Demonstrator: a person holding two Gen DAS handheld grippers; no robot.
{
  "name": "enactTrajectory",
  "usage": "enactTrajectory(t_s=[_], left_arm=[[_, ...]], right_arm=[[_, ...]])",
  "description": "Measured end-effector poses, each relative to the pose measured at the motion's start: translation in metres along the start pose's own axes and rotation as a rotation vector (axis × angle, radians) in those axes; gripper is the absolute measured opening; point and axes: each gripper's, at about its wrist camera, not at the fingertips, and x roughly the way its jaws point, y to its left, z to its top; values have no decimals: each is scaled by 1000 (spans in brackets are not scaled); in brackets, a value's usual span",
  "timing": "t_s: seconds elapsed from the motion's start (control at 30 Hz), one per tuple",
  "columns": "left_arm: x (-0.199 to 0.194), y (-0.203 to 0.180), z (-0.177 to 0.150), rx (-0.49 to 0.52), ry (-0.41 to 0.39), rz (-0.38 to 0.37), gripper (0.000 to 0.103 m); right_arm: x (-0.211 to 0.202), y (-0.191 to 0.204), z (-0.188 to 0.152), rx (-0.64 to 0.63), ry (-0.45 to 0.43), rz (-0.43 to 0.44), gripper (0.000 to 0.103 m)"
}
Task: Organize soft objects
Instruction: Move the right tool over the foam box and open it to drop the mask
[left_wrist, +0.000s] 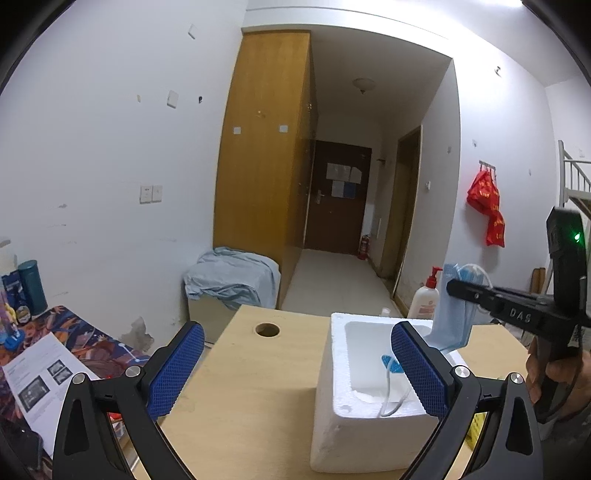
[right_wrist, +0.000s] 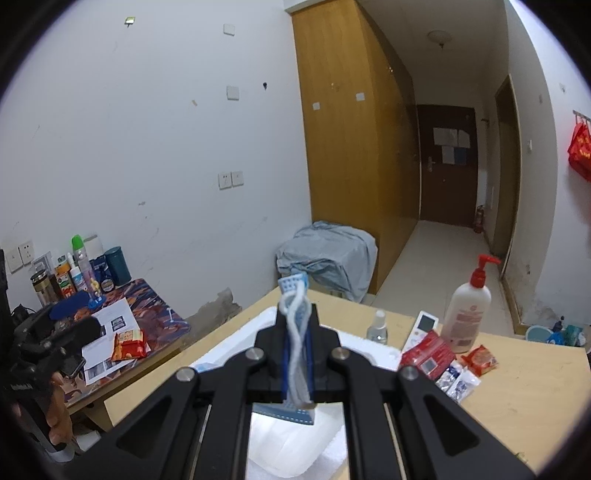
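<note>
Right gripper (right_wrist: 295, 354), item one: jaws are pressing fully together on a folded blue face mask (right_wrist: 297, 314) and its twisted white ear loops, pinching the bundle near its middle so that both ends are hanging free and nothing is trailing; seen from the left wrist, the mask (left_wrist: 452, 314) is dangling just above the far right rim of the white foam box (left_wrist: 354, 424), which suggests a carry toward a drop inside. Left gripper (left_wrist: 295, 373), item two: blue-padded fingers (left_wrist: 173, 369) are standing wide apart and holding nothing, framing the box's near side without clearly touching it, likely waiting in reserve or ready to steady the light foam. Box contents: a second mask (left_wrist: 391, 363) with a white loop is already lying in the cavity. Clearance: the box opening is facing upward and unobstructed, though the left gripper's right finger is crowding the near right rim, so a descent from the far side is looking roomier. Wooden table (left_wrist: 240, 387): bare surface is lying left of the box, with a round cable hole near the far edge. Right of the box: a pump bottle (right_wrist: 467, 314), a remote control (right_wrist: 423, 326) and red snack packets (right_wrist: 428, 354) are sitting close together, narrowing the swing room there.
</note>
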Motion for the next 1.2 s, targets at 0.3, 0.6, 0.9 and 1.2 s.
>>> enactTrajectory(t_s=[0.3,0.6,0.9,1.2], left_arm=[[1,-1,-2,-4,5,3,102],[0,-2,-3,-11,9,-8,102],[1,-5,-4,-4,13,-12,102],[-1,-6,-4,-9,8,-12,102]], right_arm=[[14,7,-6,-15,64,5,9],[20,10,-12,-16,113,17,10],[26,12,-16,-26,140,15,10],[18,15,-17,-36,120,-7,91]])
